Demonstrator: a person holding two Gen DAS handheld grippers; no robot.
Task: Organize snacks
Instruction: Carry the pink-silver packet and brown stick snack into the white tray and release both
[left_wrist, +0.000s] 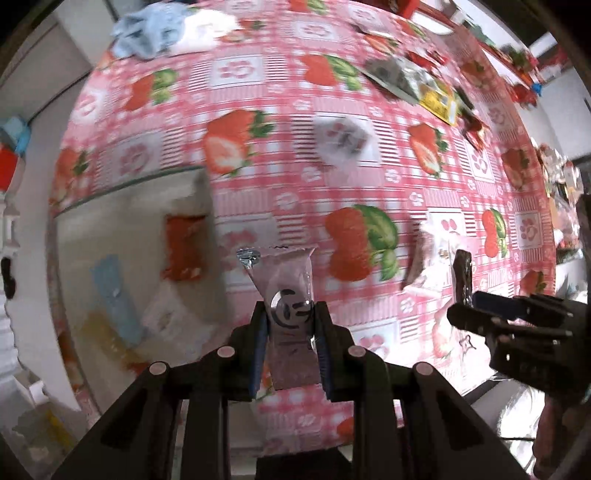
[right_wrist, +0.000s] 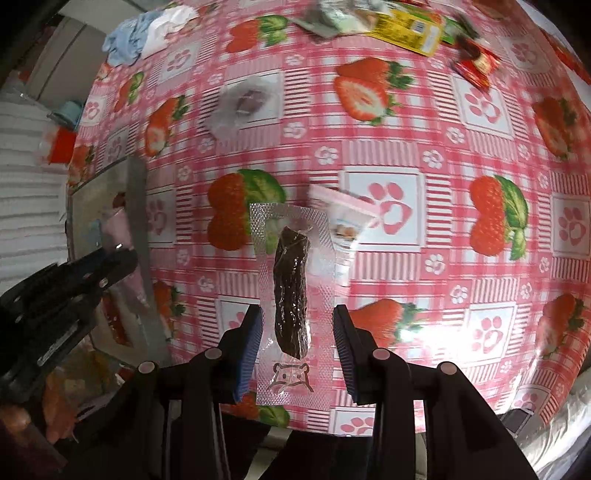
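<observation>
Holding one wrapped snack apiece above the strawberry tablecloth (right_wrist: 406, 155), beside the clear bin (left_wrist: 122, 236).

The left gripper (left_wrist: 290, 332) is clenched on a pinkish foil sachet (left_wrist: 288, 295), pads on its middle; the right gripper (right_wrist: 297, 350) grasps a clear sealed pouch (right_wrist: 291, 295) with a dark stick inside, pads at its side margins. Both should handle as light, limp and slippery film (pinching a flat seam edge looks safest, since the centre may crumple). Counted: two snacks held; near the bin one translucent packet (right_wrist: 243, 101) and one pink packet (right_wrist: 347, 210); far from it one yellow packet (right_wrist: 410, 26) and one red packet (right_wrist: 476, 64); others too blurred.
</observation>
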